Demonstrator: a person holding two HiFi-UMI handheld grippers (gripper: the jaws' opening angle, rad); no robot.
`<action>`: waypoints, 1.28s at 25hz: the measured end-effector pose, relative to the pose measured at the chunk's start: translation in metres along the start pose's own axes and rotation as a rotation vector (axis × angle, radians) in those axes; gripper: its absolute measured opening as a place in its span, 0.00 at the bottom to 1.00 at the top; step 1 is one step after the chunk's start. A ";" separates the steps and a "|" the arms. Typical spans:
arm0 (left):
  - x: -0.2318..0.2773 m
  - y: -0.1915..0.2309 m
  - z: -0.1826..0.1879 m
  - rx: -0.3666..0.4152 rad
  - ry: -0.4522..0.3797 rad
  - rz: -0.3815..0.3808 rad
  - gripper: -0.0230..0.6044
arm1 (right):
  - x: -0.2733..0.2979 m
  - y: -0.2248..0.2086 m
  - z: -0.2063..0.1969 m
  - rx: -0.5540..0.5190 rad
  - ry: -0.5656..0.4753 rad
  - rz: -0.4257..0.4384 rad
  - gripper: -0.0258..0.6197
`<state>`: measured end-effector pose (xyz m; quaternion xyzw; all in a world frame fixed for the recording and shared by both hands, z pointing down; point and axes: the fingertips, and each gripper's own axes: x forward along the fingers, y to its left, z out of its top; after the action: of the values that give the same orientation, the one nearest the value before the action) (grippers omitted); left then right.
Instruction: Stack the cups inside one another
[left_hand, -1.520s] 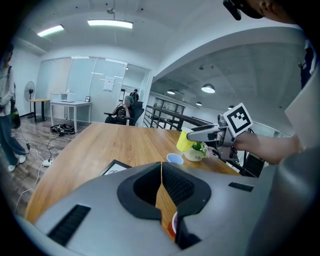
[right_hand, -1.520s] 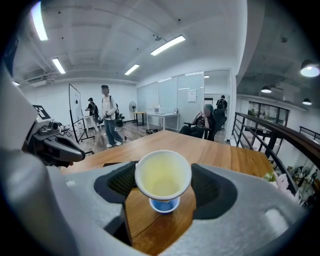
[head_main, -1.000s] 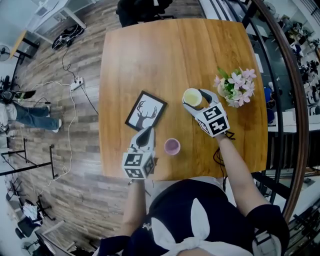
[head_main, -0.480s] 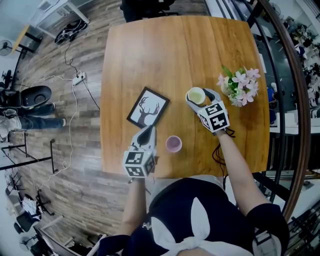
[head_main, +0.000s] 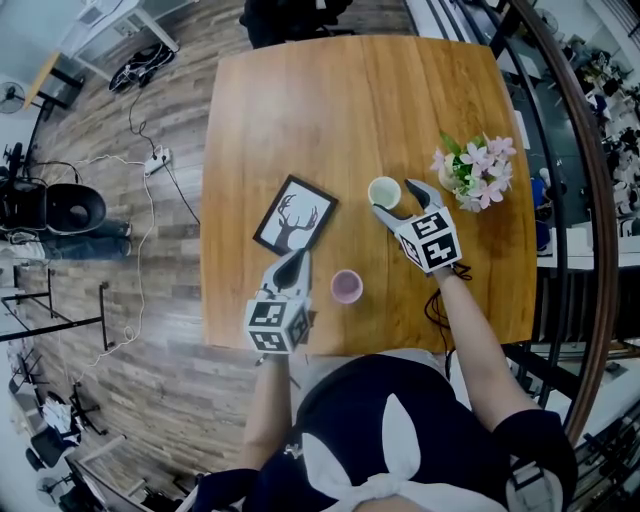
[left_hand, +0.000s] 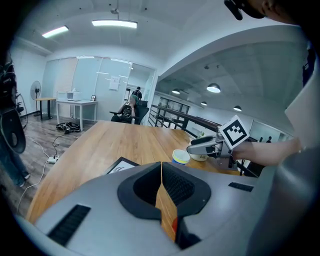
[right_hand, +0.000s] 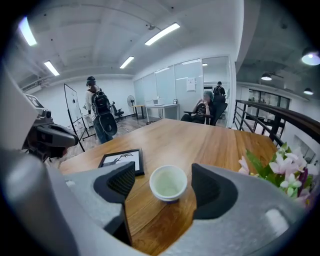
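Backed my right gripper (head_main: 395, 196) off slightly. Left gripper (head_main: 293, 268): jaws closed, empty. Purple cup (head_main: 346, 287) stands beside it on the bench (head_main: 300, 120). At its one o'clock, the pale cup (head_main: 384, 190) is upright between wide right jaws, untouched. Judged light, tippy: grip mid-wall.

On the worktop (head_main: 300, 130), the framed picture (head_main: 293, 217) lies left of centre. The far cup (head_main: 384, 191) stands to its right, between the parted jaws of the right gripper (head_main: 399, 198), clear of both. The flower pot (head_main: 470, 172) stands just right of that gripper. The near cup (head_main: 346, 286) stands nearer the front edge, just right of the left gripper (head_main: 294, 264).
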<state>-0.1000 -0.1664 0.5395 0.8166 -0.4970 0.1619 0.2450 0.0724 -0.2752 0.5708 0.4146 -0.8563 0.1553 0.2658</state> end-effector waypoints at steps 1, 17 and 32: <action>-0.001 0.000 0.001 0.000 -0.003 -0.001 0.07 | -0.004 0.003 0.001 0.000 -0.006 0.002 0.58; -0.032 -0.006 -0.005 0.000 -0.035 -0.014 0.07 | -0.050 0.077 -0.010 -0.013 -0.016 0.101 0.58; -0.068 -0.003 -0.026 -0.015 -0.041 0.001 0.07 | -0.058 0.171 -0.051 -0.090 0.068 0.264 0.63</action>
<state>-0.1292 -0.1007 0.5260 0.8177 -0.5034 0.1412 0.2408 -0.0167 -0.1102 0.5706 0.2807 -0.8999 0.1642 0.2905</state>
